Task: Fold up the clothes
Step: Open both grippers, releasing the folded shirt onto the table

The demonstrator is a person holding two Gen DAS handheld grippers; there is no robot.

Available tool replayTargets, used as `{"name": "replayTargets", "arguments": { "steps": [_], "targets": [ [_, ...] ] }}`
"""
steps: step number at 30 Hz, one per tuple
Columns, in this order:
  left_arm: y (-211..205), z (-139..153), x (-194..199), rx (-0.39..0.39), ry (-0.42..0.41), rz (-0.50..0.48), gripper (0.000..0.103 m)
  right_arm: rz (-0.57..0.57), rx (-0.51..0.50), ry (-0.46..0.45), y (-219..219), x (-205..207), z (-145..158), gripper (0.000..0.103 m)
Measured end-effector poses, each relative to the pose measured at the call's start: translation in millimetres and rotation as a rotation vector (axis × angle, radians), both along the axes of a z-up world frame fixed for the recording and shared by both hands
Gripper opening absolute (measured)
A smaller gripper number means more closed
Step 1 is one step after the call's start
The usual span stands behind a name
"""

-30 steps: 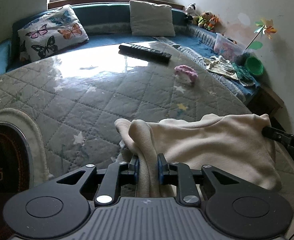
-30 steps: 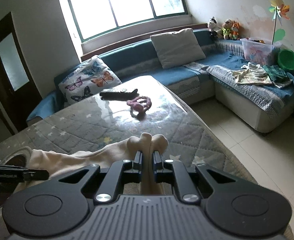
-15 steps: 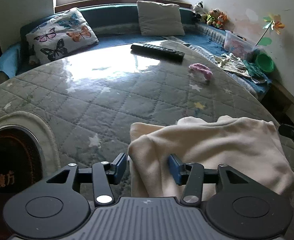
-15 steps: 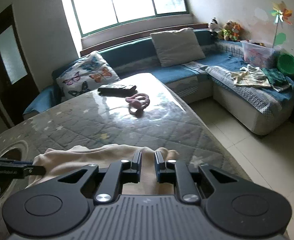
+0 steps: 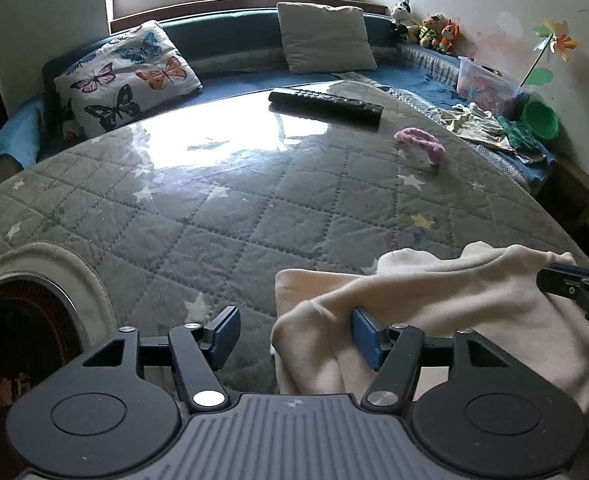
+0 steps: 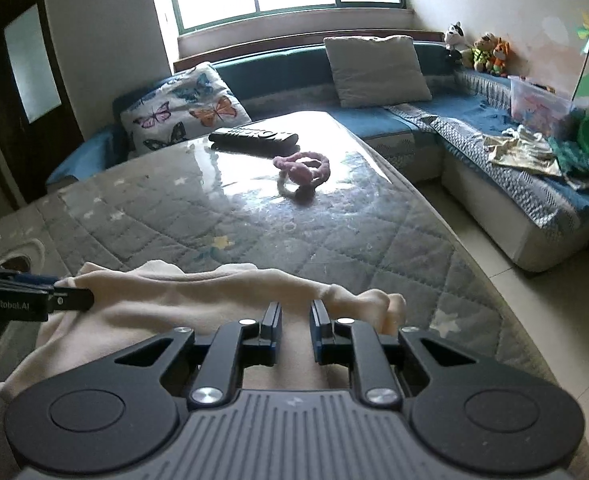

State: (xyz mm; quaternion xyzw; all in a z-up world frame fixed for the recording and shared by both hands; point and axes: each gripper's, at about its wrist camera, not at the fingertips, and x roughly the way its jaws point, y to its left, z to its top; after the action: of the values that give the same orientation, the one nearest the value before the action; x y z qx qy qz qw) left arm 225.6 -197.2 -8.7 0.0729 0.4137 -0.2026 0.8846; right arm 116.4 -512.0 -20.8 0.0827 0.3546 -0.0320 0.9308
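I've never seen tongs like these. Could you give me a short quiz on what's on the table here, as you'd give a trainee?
1. True or false: the left tongs are clamped shut on the cream garment.
2. Which thing lies on the quilted table nearest the remote control?
A. pink fuzzy ring
B. green bowl
C. plush toys
3. Fill in: the cushion at the sofa's left end is printed with ____.

Key
1. False: their jaws stand wide apart, and the garment only lies against one finger.
2. A
3. butterflies
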Motion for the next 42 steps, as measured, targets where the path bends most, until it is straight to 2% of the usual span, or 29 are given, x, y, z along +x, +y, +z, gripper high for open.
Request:
{"name": "replayTargets", "arguments": {
  "steps": [3, 12, 17, 27, 35, 39, 42],
  "targets": [
    [0, 1, -4, 0.002, -0.007, -0.005, 0.066, 0.012, -0.033, 0.005, 6, 1, 2, 0.021],
    [2, 9, -32, 0.019, -0.045, -0.039, 0.077, 0.051, -0.090, 0.004, 19, -17, 12, 0.035],
    [7, 11, -52, 0.025, -0.065, -0.051, 0.080, 0.070, -0.117, 0.001, 24, -36, 16, 0.035],
    [16, 6, -81, 0.040, -0.073, -0.053, 0.081, 0.099, -0.096, -0.022, 31, -91, 20, 0.035],
    [24, -3, -85, 0.050, -0.060, -0.036, 0.084, 0.082, -0.106, 0.037, 29, -107, -2, 0.035],
    [28, 0, -91, 0.041, -0.068, -0.031, 0.085, 0.069, -0.101, 0.013, 29, -112, 5, 0.035],
    [30, 4, -97, 0.033, -0.076, -0.030, 0.091, 0.065, -0.096, -0.002, 30, -114, 7, 0.043]
  ]
}}
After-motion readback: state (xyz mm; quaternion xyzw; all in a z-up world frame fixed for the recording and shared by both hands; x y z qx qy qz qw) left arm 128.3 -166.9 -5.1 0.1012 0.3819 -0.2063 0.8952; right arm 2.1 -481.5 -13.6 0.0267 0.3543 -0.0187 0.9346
